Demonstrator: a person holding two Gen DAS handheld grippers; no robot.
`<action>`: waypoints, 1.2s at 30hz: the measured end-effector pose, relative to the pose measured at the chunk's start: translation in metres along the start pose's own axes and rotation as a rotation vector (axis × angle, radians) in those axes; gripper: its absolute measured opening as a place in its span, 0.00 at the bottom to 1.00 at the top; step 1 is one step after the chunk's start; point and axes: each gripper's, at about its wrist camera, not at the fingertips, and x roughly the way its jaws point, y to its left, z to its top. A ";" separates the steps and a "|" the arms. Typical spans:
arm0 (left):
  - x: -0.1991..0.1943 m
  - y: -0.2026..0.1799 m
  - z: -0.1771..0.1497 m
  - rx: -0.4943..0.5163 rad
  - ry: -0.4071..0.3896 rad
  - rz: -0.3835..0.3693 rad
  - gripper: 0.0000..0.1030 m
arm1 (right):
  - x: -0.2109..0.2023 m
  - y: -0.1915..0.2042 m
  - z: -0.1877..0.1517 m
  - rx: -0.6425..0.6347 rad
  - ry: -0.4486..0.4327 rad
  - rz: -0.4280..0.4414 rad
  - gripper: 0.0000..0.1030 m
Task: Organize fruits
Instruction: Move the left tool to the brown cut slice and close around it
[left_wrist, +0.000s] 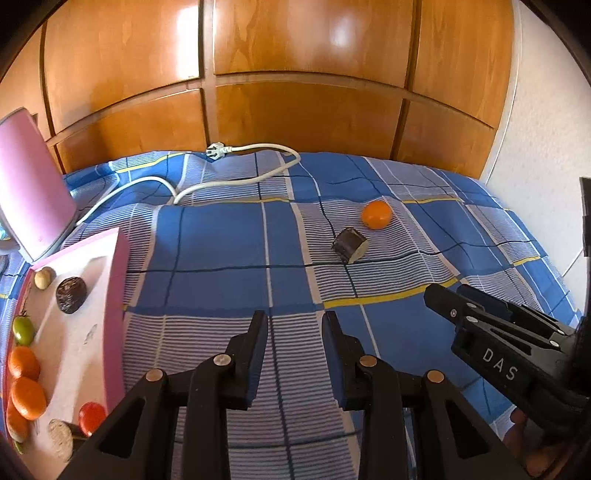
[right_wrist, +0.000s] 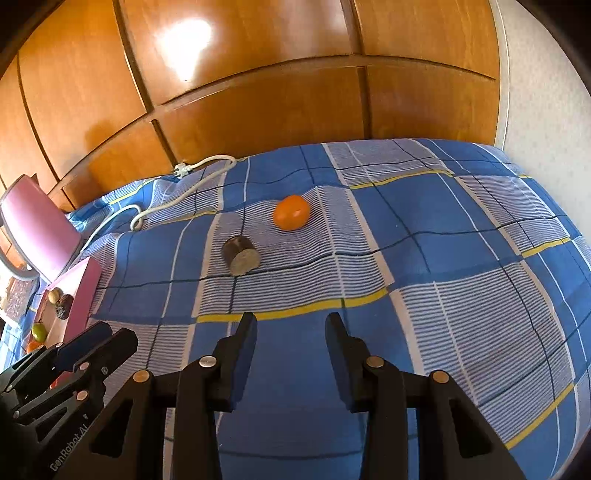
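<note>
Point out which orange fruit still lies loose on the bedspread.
The lone orange fruit beside the dark cut piece; the other oranges already sit in the pink tray.

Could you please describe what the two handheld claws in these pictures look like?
Both are black, angular plastic linkages with round silver pivot pins and flat fingers lined with dark blue pads. The left claw shows white "GenRobot.AI"-like lettering in the right wrist view; the right claw bears white letters "DAS". No cables or sleeves show.
</note>
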 end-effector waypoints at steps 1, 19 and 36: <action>0.002 -0.001 0.001 0.000 0.003 -0.001 0.30 | 0.002 -0.001 0.001 0.000 0.001 -0.001 0.38; 0.044 -0.019 0.020 0.007 0.034 -0.036 0.30 | 0.029 -0.024 0.021 0.014 0.030 -0.014 0.38; 0.081 -0.036 0.044 -0.031 0.017 -0.100 0.34 | 0.052 -0.035 0.054 0.016 0.034 0.013 0.38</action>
